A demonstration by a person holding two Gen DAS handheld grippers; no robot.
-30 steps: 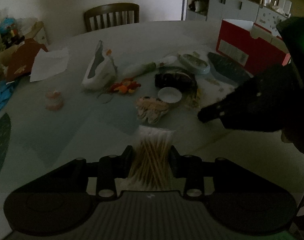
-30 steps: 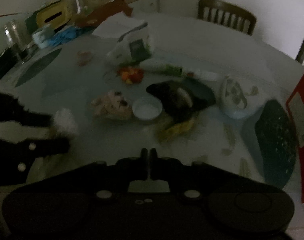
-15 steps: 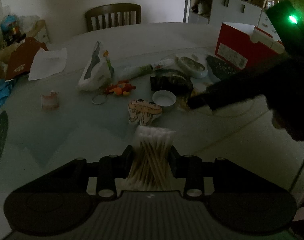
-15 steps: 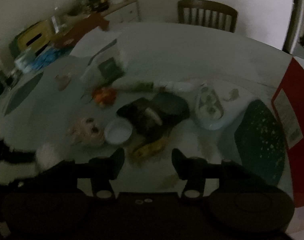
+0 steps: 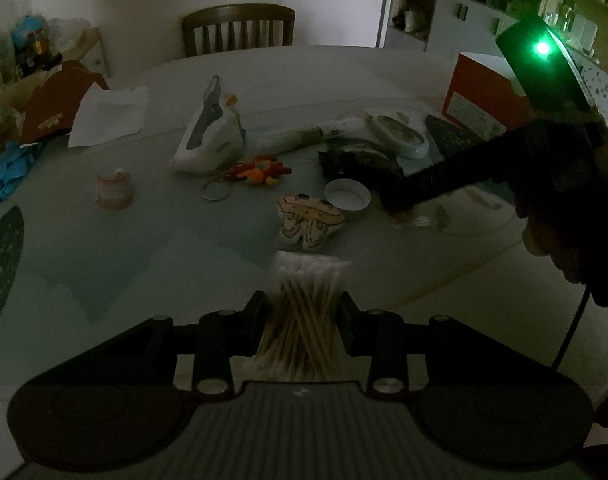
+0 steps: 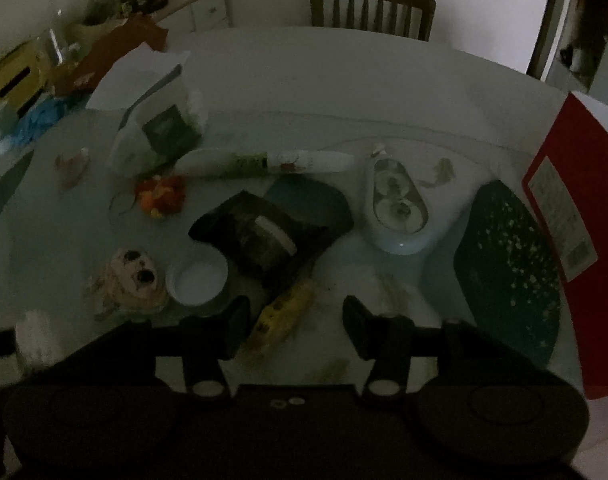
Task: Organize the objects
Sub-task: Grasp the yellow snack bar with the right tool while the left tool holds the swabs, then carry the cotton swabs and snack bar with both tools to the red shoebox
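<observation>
My left gripper (image 5: 302,312) is shut on a clear pack of cotton swabs (image 5: 301,312), held above the near part of the round table. My right gripper (image 6: 295,316) is open and low over the table, its fingers on either side of a small yellow object (image 6: 281,316); the left wrist view shows it as a dark shape (image 5: 400,198) by the white lid (image 5: 347,196). A dark pouch (image 6: 263,236), a cartoon-face item (image 6: 133,276) and an orange toy (image 6: 161,196) lie just beyond.
A red box (image 6: 576,240) stands at the table's right edge beside a dark green mat (image 6: 508,268). A white bag (image 5: 209,140), a tube (image 6: 263,160), an oval white case (image 6: 398,208), a small pink item (image 5: 113,192), and a wooden chair (image 5: 239,28) behind.
My right gripper went from shut to open and moved forward and down around the yellow object. The left gripper kept its hold on the swabs with little movement.
</observation>
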